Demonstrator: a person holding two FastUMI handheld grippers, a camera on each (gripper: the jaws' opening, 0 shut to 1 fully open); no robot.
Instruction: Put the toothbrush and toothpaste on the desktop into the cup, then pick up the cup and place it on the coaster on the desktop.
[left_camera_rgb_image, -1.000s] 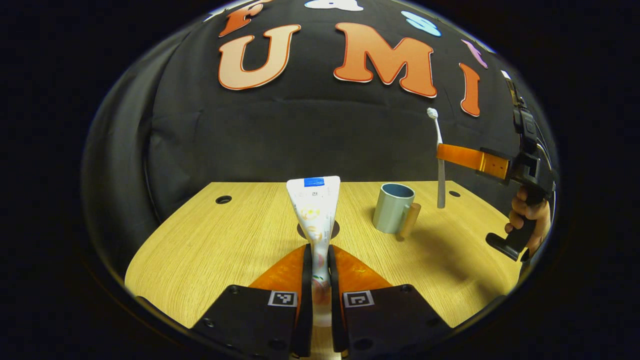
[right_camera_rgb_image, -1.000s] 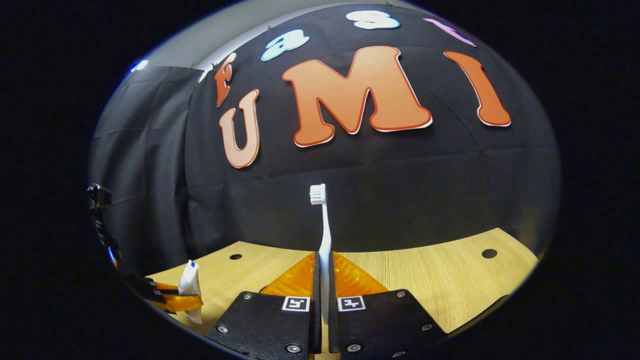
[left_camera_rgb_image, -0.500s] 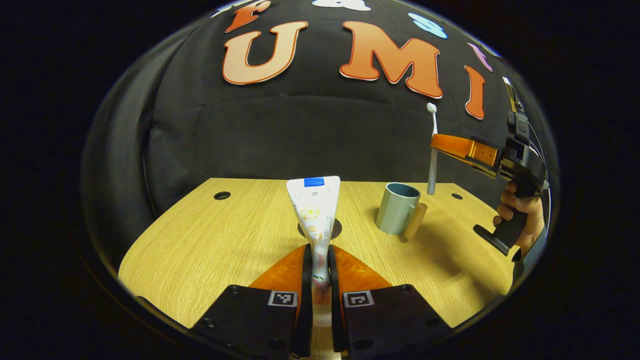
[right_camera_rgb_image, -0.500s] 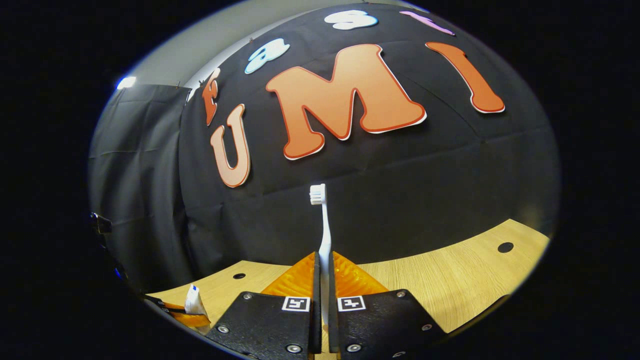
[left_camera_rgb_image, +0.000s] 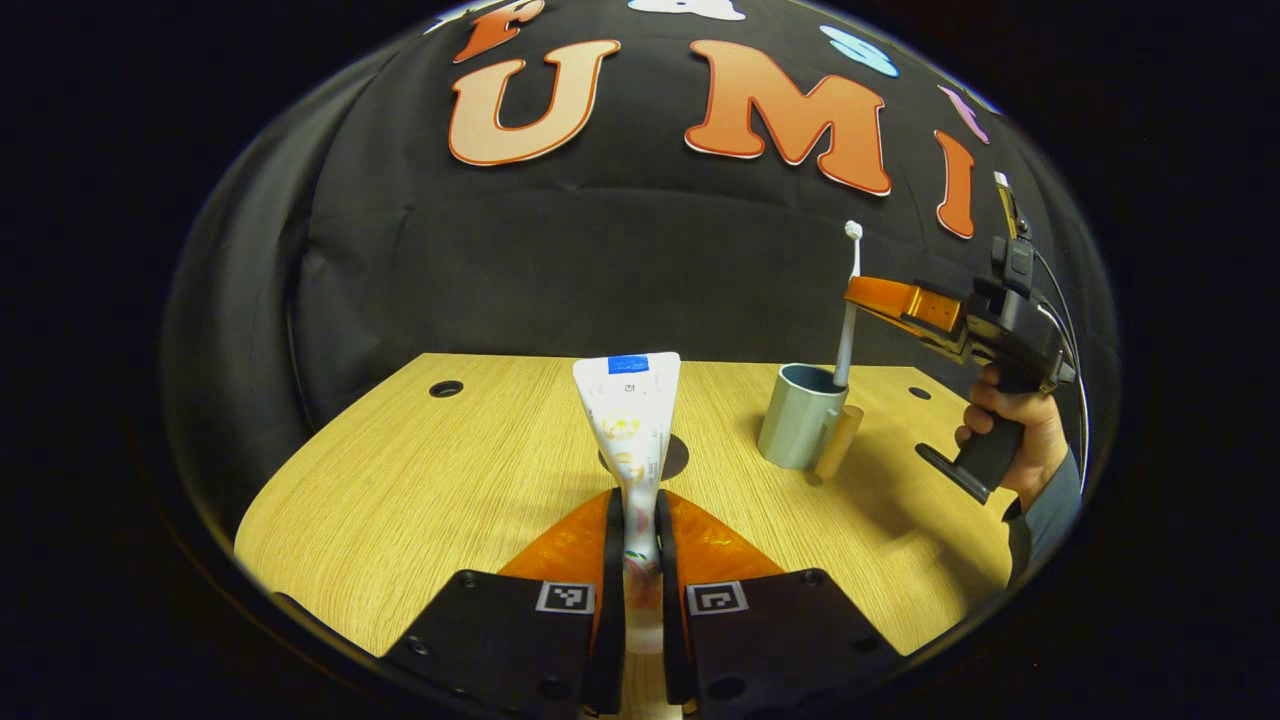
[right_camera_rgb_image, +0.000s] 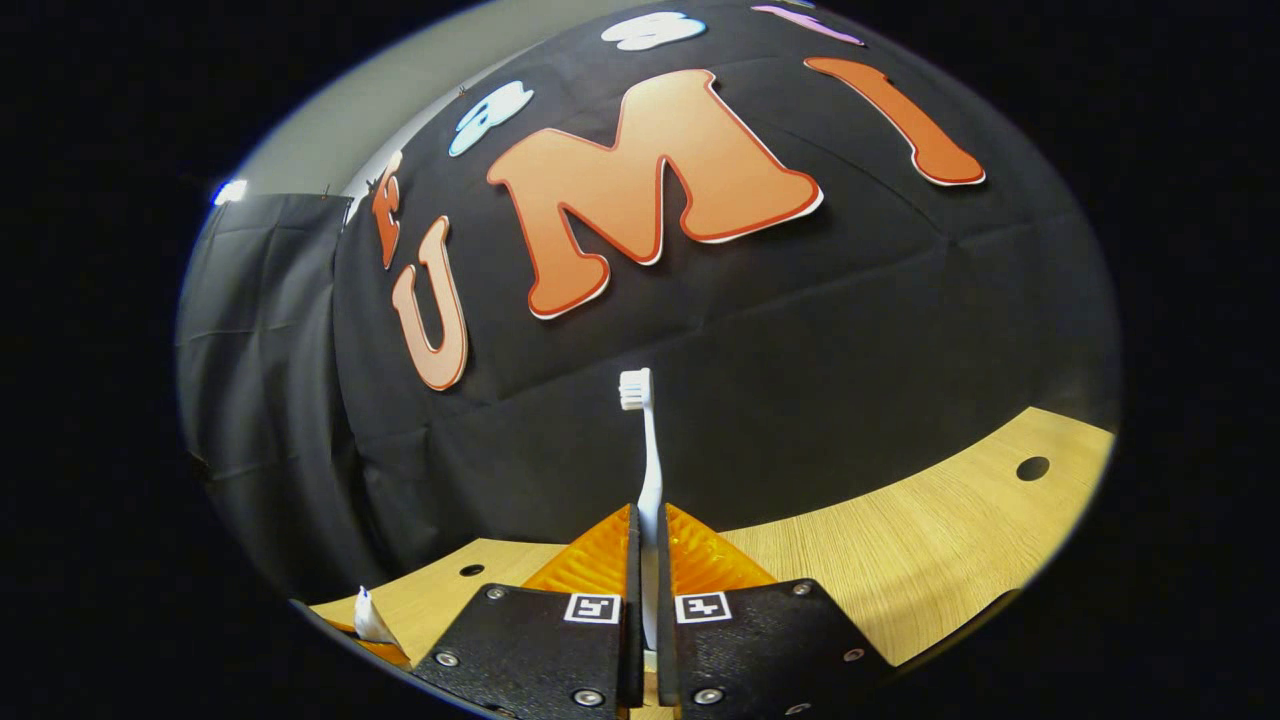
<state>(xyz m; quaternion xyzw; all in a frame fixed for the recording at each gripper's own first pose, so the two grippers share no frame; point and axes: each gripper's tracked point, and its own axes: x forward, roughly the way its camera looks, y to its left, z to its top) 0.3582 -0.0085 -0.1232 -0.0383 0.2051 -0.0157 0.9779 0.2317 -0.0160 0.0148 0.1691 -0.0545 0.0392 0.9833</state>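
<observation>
Lowering toothbrush (left_camera_rgb_image: 848, 300), light and stiff, mid-handle in right gripper (left_camera_rgb_image: 880, 297) jaws, tail entering cup (left_camera_rgb_image: 798, 428) on worktop (left_camera_rgb_image: 400, 480). Toothpaste tube (left_camera_rgb_image: 630, 420), soft, squeezable, clamped low in left gripper (left_camera_rgb_image: 636, 560) jaws; coaster (left_camera_rgb_image: 672, 458) behind it.

Left tool (left_camera_rgb_image: 638, 520) level and clamped closed; right tool (right_camera_rgb_image: 646, 540) raised, tilted, also clamped.
</observation>
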